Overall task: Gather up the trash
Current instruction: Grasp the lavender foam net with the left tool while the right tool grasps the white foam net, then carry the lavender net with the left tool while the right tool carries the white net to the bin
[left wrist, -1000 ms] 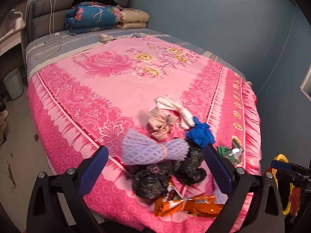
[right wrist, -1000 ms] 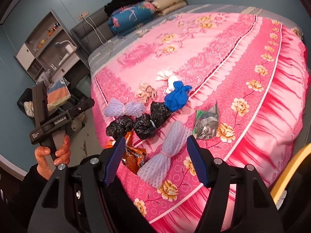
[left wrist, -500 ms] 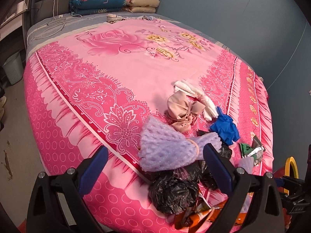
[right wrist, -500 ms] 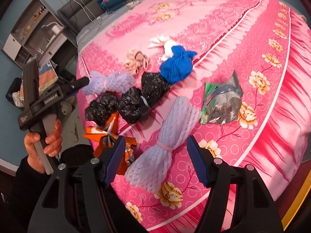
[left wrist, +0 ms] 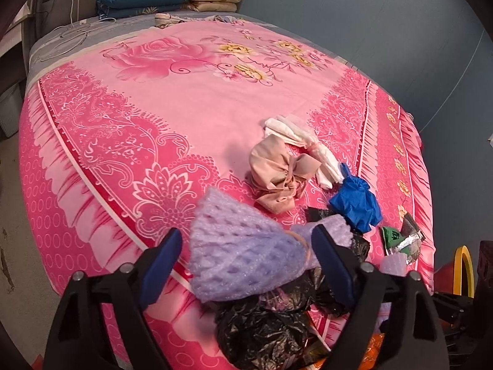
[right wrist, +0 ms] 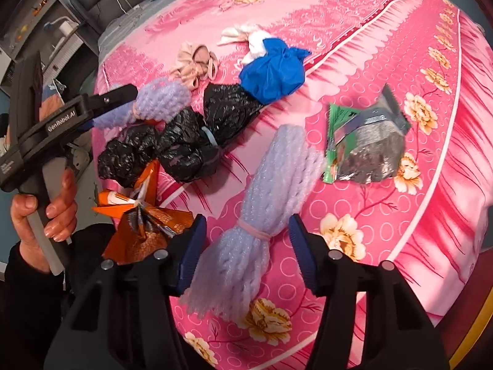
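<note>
Black bags (right wrist: pixel 172 148) knotted shut, contents hidden

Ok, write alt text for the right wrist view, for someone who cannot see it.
The right gripper, jaws open and just closing, straddles a tied lavender foam net on a pink floral bedspread. Black bags, a blue bundle, a foil wrapper and an orange wrapper lie around it; at left, the left gripper reaches another foam net.

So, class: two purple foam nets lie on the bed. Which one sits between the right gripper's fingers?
The long pale foam net tied with a pink band, lying alone near the foil wrapper. The other foam net lies further back by the black bags.
</note>
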Tool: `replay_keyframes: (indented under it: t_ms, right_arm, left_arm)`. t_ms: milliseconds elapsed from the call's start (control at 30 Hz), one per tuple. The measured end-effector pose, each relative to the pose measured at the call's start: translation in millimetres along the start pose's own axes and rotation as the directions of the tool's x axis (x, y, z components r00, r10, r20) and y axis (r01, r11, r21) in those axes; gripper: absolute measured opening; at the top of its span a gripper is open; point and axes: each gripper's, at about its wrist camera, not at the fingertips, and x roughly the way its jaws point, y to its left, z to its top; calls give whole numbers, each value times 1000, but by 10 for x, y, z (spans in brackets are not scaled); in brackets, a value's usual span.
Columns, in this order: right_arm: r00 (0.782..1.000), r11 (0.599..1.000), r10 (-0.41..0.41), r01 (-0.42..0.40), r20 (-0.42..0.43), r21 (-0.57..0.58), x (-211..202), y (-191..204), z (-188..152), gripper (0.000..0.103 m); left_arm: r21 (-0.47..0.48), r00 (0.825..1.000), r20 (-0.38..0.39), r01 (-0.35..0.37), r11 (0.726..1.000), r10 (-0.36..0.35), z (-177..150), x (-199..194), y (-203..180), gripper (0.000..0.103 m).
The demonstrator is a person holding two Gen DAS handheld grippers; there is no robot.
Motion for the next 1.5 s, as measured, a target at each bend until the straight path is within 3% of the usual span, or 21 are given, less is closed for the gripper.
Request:
replay_keyframes:
  t_ms: [200,367,500,833,1500]
  right_arm:
    - [1000,1000,-22,23,-14,7,76,16,16,29]
    - [1000,1000,-21,21,-5,13,52,3,22,25]
    - [1000,1000,-10,10,0,3,11,22,6,24]
    - [998,1000,17,-16,56,-14,-313,101,-25,24]
    - [979,999,43,-43,200,-5,-1154,-48,-260,24]
  left_arm:
    - [13,999,-19,32,999,-32,-16,32,-72,43]
    - [21,998,-21,59,998,-58,-23,-38,-107,22]
    - [18,997,-6,82,996,-82,-8,-163,-112,17]
    - [-1,993,41,108,994,-108,10,-459,-58,16]
    - [25,981,143,129,991,-132,-100,-1153,-315,16]
